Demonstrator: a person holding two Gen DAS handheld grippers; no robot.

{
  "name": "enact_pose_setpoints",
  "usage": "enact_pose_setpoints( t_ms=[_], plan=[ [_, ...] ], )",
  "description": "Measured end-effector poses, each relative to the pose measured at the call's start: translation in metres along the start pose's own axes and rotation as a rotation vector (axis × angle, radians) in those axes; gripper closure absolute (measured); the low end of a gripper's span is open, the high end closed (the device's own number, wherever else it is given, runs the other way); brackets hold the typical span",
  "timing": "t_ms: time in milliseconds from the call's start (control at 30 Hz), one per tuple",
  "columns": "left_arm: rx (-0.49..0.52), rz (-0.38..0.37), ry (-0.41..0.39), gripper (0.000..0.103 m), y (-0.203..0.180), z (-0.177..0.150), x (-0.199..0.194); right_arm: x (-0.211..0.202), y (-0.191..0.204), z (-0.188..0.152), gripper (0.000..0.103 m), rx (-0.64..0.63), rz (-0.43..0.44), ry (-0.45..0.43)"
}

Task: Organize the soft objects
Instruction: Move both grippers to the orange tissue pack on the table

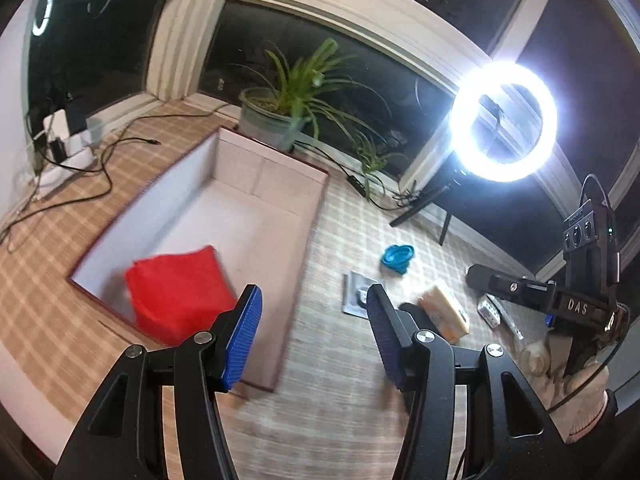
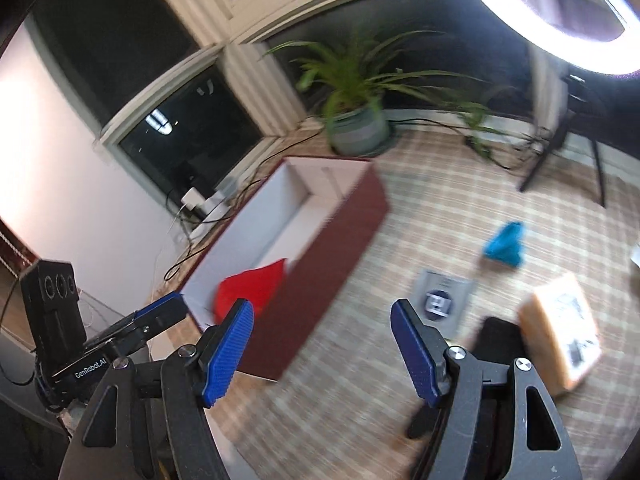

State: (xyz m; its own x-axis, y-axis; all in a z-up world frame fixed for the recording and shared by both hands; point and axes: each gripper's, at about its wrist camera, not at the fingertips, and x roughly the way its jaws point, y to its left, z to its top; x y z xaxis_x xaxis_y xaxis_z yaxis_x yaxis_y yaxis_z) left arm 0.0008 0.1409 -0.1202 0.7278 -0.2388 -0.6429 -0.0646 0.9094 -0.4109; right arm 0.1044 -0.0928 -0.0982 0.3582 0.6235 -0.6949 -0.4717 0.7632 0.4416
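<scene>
Fingers of the left gripper stand wide apart with nothing between them, hanging above the near edge of a long open box with dark red outer walls and a pale lining. A folded red cloth lies in the box's near end; the rest of the box floor is bare. The right gripper is likewise spread and empty, over the plaid mat just to the right of the box. Out on the mat, well apart from the box, sit a crumpled blue cloth, an orange-tan packet and a small grey card with a printed marker. A black object lies touching the packet. Beyond the box stands a potted plant, and a lit ring light on a stand glows at the right. Motion blur softens the right wrist view.
</scene>
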Motion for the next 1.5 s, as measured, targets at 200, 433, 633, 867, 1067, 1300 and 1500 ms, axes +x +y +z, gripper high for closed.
enact_pose_setpoints(
  t_ms=[200,433,633,867,1067,1300,1500],
  plan=[
    [0.026,-0.020,0.038,0.049,-0.049,-0.018,0.022,-0.038,-0.072,-0.007,0.035,0.055,-0.036,-0.050],
    [0.072,-0.058,0.099,0.049,-0.113,-0.040,0.055,-0.056,-0.153,-0.014,0.029,0.055,-0.093,0.000],
    [0.096,-0.076,0.154,0.042,-0.162,-0.057,0.090,-0.053,-0.212,-0.012,0.029,0.097,-0.065,0.067],
    [0.136,-0.077,0.237,0.036,-0.206,-0.072,0.137,-0.036,-0.246,-0.013,0.029,0.088,-0.027,0.140],
    [0.133,-0.079,0.301,0.036,-0.225,-0.080,0.174,-0.017,-0.269,-0.013,0.029,0.156,0.073,0.190],
    [0.088,-0.062,0.331,0.036,-0.229,-0.078,0.201,0.001,-0.275,-0.012,0.029,0.148,0.131,0.242],
    [0.087,-0.039,0.345,0.036,-0.229,-0.078,0.214,0.012,-0.280,-0.010,0.030,0.151,0.150,0.261]
  ],
)
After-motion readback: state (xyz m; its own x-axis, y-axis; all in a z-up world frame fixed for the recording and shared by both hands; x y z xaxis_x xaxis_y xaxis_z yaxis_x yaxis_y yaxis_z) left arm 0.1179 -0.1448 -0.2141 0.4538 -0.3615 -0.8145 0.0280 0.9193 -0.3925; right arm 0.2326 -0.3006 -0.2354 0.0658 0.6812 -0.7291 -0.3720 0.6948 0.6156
